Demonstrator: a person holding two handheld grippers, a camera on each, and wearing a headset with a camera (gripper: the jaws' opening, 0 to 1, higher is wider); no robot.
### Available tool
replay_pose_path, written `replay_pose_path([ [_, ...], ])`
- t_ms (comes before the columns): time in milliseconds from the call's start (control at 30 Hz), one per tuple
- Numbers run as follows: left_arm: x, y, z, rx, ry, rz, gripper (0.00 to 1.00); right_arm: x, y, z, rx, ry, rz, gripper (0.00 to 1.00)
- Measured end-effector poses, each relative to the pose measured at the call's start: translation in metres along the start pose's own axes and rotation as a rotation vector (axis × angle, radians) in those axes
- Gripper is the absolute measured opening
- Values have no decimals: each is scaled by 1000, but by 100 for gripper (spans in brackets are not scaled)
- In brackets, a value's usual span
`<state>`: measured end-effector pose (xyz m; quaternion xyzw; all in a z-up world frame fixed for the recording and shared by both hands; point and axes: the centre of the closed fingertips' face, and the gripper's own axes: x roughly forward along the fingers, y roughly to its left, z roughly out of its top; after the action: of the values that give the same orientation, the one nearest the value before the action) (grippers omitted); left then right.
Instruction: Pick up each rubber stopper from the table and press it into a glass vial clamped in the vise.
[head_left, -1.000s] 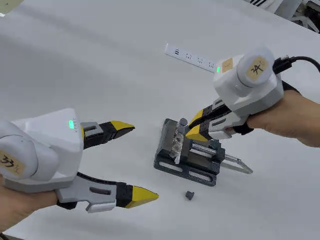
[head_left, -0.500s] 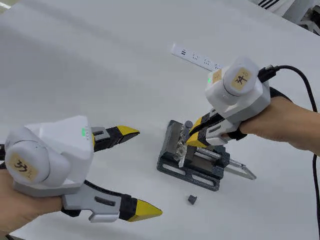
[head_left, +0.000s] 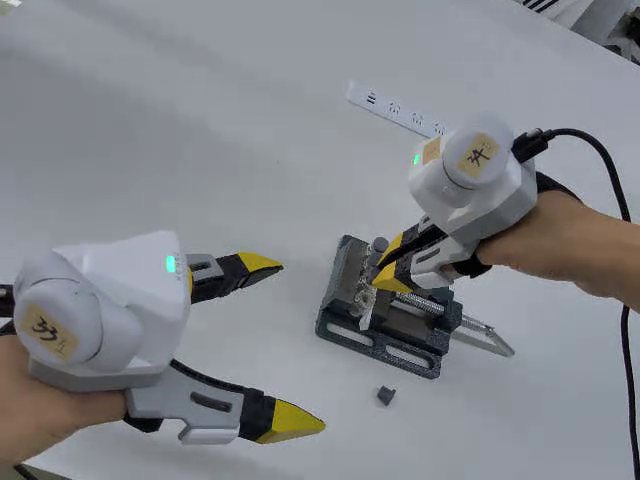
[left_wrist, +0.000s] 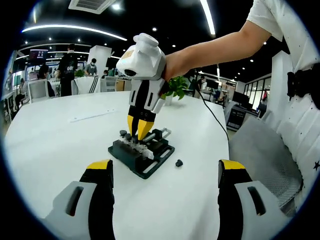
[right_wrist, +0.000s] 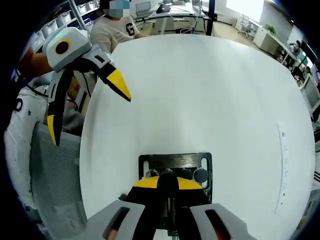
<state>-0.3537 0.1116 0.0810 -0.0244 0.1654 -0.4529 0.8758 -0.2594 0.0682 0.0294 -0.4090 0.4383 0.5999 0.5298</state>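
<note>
Your right hand-held gripper (head_left: 385, 268) is pinched closed atop the vise (head_left: 400, 345). Your left hand-held gripper (head_left: 292, 342) gapes open beside the vise, and a loose rubber stopper (head_left: 385, 396) lies near it.

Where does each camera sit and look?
Head view: on the head, looking down at the vise; left gripper and right gripper show.
Left gripper view: rides that gripper, faces the vise sideways across the table; own spread jaws below.
Right gripper view: rides that gripper, looks down onto the vise; own near-shut jaws below.
Both gripper views share the vise.
</note>
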Motion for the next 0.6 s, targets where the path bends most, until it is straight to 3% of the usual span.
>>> replay_pose_path([
  [600, 3, -2, 0, -12, -5, -5, 84, 1, 0, 0, 22, 29, -6, 5],
])
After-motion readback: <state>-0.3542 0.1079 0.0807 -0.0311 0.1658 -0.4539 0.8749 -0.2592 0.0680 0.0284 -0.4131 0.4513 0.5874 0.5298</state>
